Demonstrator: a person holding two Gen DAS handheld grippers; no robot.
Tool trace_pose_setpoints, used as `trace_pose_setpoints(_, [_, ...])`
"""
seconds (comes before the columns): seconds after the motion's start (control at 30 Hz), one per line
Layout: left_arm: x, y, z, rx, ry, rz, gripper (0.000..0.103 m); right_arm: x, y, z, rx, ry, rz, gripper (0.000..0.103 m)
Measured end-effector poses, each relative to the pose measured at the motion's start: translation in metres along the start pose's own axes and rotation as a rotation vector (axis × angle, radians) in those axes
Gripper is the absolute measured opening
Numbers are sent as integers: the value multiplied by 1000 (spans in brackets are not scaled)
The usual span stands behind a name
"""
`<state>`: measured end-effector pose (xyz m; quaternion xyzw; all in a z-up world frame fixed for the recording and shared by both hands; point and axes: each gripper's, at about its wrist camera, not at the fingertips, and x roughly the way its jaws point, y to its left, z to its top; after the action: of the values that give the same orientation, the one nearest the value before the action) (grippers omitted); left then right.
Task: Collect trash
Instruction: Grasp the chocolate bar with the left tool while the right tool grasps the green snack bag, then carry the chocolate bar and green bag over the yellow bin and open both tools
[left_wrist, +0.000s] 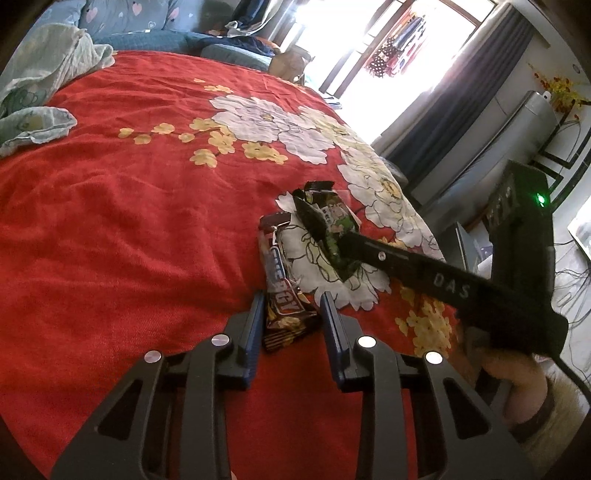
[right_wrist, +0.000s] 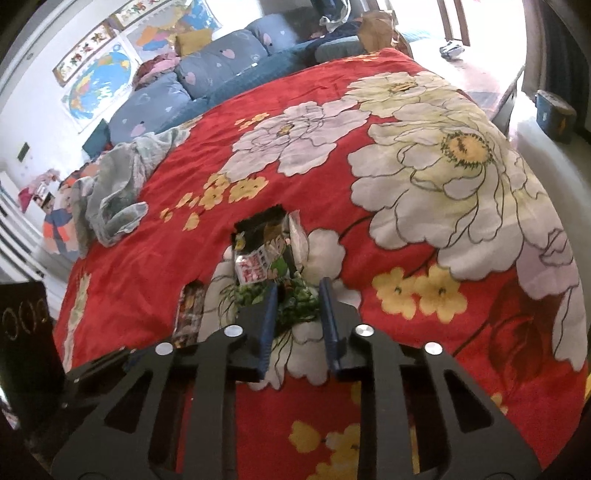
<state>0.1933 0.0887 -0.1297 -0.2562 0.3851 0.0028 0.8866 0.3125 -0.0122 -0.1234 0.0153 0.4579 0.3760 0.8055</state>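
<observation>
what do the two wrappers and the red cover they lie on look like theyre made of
Brown snack bar wrapper: thin plastic or foil film, glossy by its highlights and crimped ends. Green snack packet: similar printed film, crinkled and shiny, with a silvery inner side showing at the torn end. Red floral bedspread: soft fabric, probably plush or fleece, matte with a fuzzy nap and gentle wrinkles.

Black hand-held gripper (left_wrist: 291, 314), blue pads, silver screws; maybe fuzzy cuff.
</observation>
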Motion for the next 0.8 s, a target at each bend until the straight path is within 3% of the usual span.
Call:
trace_pose_setpoints(0.3, [-7, -5, -5, 8, 1, -20, 28, -33, 9, -25, -32, -67, -11, 4])
trace_pose_setpoints(0.8, [-19, -54, -16, 104, 3, -107, 28, -116, -22, -68, 39, -217, -98, 4])
